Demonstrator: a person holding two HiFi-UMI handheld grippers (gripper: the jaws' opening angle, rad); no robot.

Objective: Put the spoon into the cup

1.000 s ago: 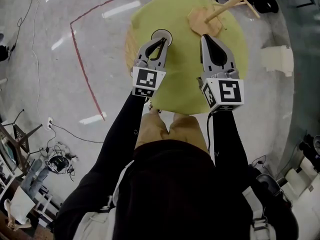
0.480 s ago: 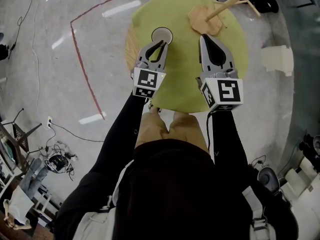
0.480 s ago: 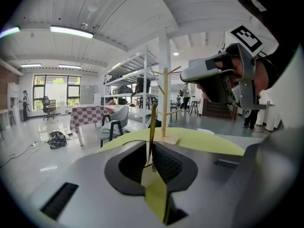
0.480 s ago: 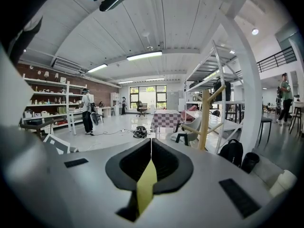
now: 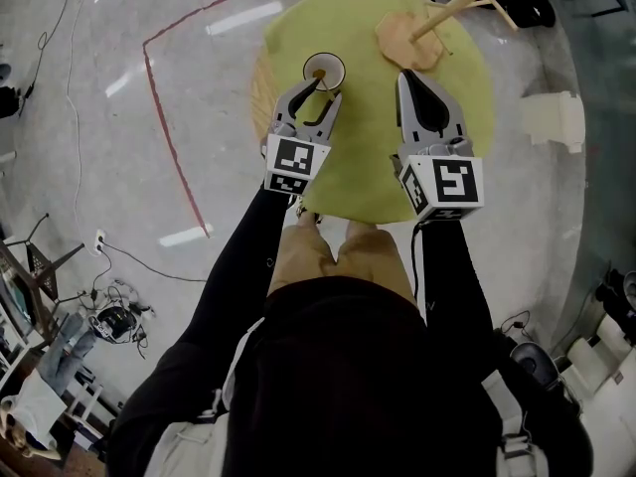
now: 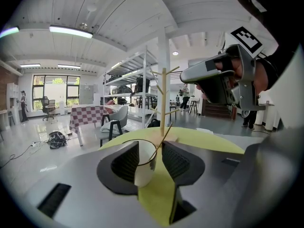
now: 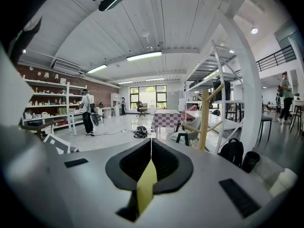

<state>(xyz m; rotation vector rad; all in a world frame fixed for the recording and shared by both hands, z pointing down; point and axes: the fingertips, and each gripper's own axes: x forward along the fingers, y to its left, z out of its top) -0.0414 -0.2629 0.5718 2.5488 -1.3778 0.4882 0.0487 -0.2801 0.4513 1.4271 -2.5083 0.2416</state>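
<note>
Left gripper view: your left gripper point(image 6: 150, 151) jaws are opening round the cup point(image 6: 144, 172) holding the spoon point(image 6: 164, 137); right gripper point(image 7: 151, 148) jaws together.

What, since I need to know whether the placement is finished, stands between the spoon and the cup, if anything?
Nothing visible does. The spoon already leans inside the cup, with its handle sticking out over the rim. The left gripper has its jaws opening on either side of the cup, and they are not pressing on it.

You see a white cup point(image 5: 324, 69) standing upright on the yellow-green table point(image 5: 368, 157), toward its left side. A thin tan spoon point(image 6: 164, 137) stands inside, its handle leaning rightward over the rim.
</note>
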